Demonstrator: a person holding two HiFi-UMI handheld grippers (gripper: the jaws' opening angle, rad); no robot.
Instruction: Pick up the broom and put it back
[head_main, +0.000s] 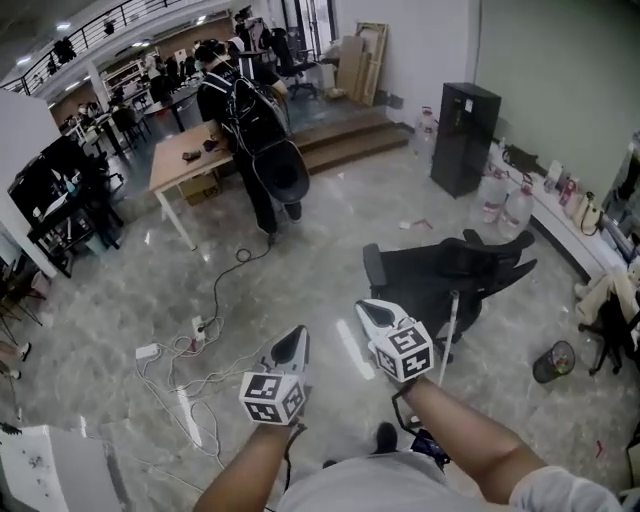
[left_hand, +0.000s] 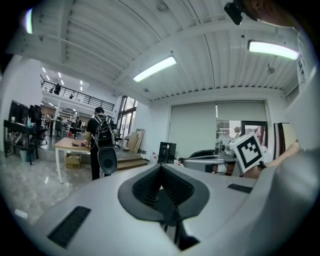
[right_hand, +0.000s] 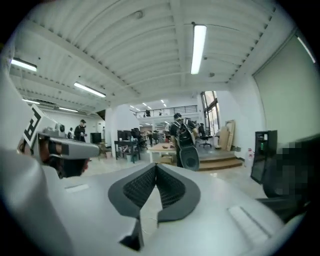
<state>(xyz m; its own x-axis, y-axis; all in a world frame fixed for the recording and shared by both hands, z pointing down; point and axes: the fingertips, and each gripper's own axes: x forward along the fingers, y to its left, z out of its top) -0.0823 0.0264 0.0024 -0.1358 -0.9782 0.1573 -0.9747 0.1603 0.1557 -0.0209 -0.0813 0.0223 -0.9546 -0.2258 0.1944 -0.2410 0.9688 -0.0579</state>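
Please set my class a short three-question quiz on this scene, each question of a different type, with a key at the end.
1. True or false: the right gripper has its jaws closed with nothing between them.
2. The black office chair is: A upright, B tipped over, C hanging on the wall.
3. Fill in: the person with the backpack stands beside a wooden ____.
Key: 1 true; 2 B; 3 table.
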